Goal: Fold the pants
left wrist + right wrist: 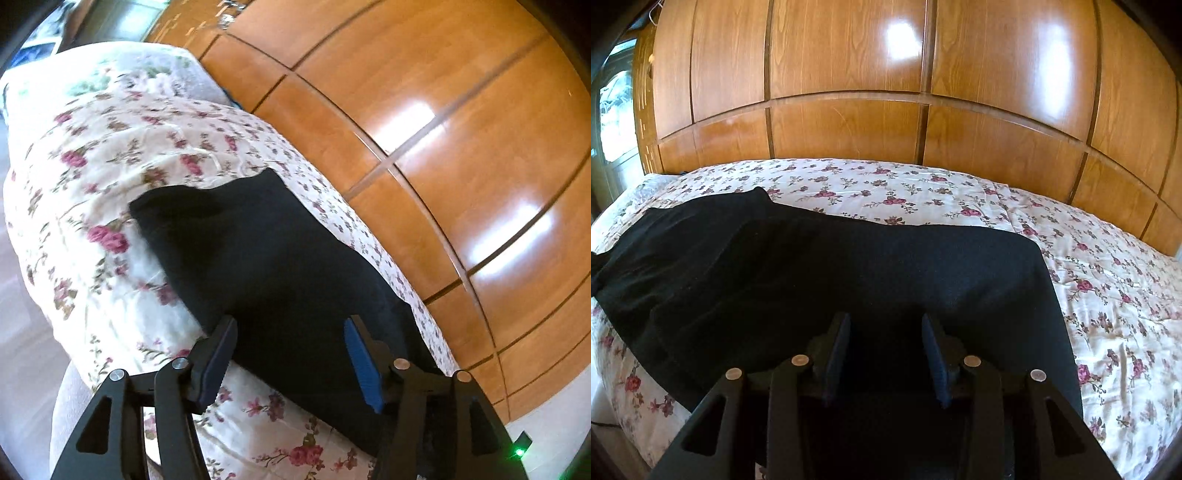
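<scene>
The left gripper (290, 328) hung released over the near edge of the black pants (266, 251), its blue-padded fingers (364, 363) spread with nothing pressed between them. In its view the pants ran from about seven o'clock toward twelve along the bed (110, 177), with a broad band of bare floral cover open at nine o'clock and only a thin strip left at three o'clock before the wardrobe (443, 110).

The right gripper (885, 321) stood partly parted above the pants (812, 277), the cloth lying under and beyond its tips rather than pinched; no pad pressed on it. From there the pants stretched out toward nine o'clock, where the fabric bunched, and ended in a straight squared edge at about three o'clock. Past that edge a wide open stretch of bed (1108, 295) ran on, and another strip lay free at twelve o'clock.

The pants were a matte, soft, dark cloth, lying mostly flat with shallow ridges. The bed cover was cream, faintly creased, printed with pink roses and sprigs. Behind it rose the wardrobe (849, 74) of glossy orange-brown wood, panelled with dark grooves and catching bright glare. A window (615, 114) showed at ten o'clock.
</scene>
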`<action>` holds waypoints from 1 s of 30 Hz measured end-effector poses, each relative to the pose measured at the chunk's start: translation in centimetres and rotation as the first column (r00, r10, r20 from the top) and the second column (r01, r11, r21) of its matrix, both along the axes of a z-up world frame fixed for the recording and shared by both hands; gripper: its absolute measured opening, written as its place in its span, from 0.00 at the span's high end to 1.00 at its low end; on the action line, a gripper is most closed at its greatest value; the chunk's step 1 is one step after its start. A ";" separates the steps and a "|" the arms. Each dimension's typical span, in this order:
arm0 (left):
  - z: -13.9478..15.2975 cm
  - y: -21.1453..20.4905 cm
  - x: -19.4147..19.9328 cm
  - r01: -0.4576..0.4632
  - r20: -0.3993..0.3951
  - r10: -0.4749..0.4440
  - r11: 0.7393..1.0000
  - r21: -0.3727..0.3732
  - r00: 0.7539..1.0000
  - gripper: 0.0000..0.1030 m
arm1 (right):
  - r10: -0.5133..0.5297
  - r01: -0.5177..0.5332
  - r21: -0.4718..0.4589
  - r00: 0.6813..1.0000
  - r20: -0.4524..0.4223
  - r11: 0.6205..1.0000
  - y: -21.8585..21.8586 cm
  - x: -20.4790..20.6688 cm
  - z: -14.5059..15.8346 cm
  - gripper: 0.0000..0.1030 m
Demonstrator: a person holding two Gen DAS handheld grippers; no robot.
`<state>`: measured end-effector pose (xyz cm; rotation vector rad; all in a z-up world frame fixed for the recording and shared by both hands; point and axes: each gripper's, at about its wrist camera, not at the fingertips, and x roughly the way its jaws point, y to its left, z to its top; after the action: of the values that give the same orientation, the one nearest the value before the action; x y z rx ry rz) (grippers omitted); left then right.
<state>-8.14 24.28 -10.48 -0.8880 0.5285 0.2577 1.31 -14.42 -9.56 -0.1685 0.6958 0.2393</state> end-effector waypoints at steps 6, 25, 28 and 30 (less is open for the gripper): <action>-0.5 1.1 -1.2 -0.107 -0.012 0.107 0.994 -0.021 0.994 0.25 | 0.001 -0.001 0.006 1.000 0.004 1.000 0.0 -0.1 0.0 0.60; -2.6 2.5 1.3 -0.004 0.081 0.022 0.976 -0.219 0.996 0.20 | 0.006 -0.006 0.004 1.000 0.021 1.000 0.0 -0.3 -0.1 0.60; -2.6 2.4 1.6 -0.007 0.080 0.024 0.979 -0.206 0.996 0.19 | 0.006 -0.006 0.005 1.000 0.021 1.000 0.1 -0.3 -0.1 0.60; -2.6 2.3 2.2 -0.004 0.077 0.019 0.983 -0.186 0.997 0.17 | 0.006 -0.006 0.004 1.000 0.021 1.000 0.0 -0.3 -0.1 0.60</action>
<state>-5.93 26.56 -13.04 -1.0785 0.4795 0.1846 1.01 -14.38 -9.65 -0.1688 0.6738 0.2442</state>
